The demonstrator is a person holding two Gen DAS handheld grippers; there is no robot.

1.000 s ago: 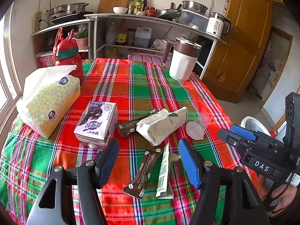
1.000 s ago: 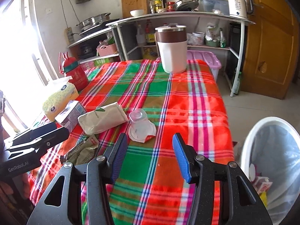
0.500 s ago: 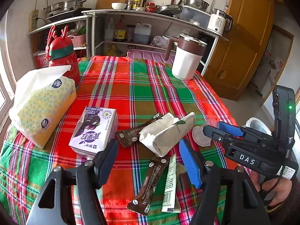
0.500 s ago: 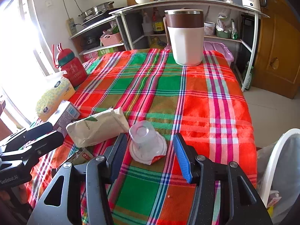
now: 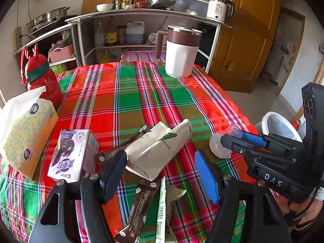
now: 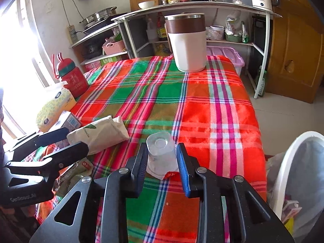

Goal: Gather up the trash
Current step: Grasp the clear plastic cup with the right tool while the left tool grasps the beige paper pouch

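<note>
A clear plastic cup (image 6: 160,151) lies upturned on the plaid tablecloth (image 6: 202,105). My right gripper (image 6: 161,149) straddles it, its jaws closing with both pads against the cup's sides; the left wrist view shows the same cup (image 5: 218,147) in the right gripper (image 5: 230,139). My left gripper (image 5: 160,158) hovers low over a beige paper pouch (image 5: 162,147). Its jaws are opening, the pouch's near end lies between them, and the pads do not touch it. Brown sachets (image 5: 139,206), a white stick sachet (image 5: 162,208) and a purple drink carton (image 5: 70,158) lie close by.
A white bin with a liner (image 6: 293,172) stands beside the table at the right. A tissue pack (image 5: 24,133) and a red bottle (image 5: 42,81) sit at the left. A white and brown jug (image 5: 182,54) stands at the far edge, with kitchen shelves behind it.
The right gripper moved forward over the cup and its jaws narrowed onto it. The left gripper moved closer to the beige pouch, which now lies between its fingertips.
</note>
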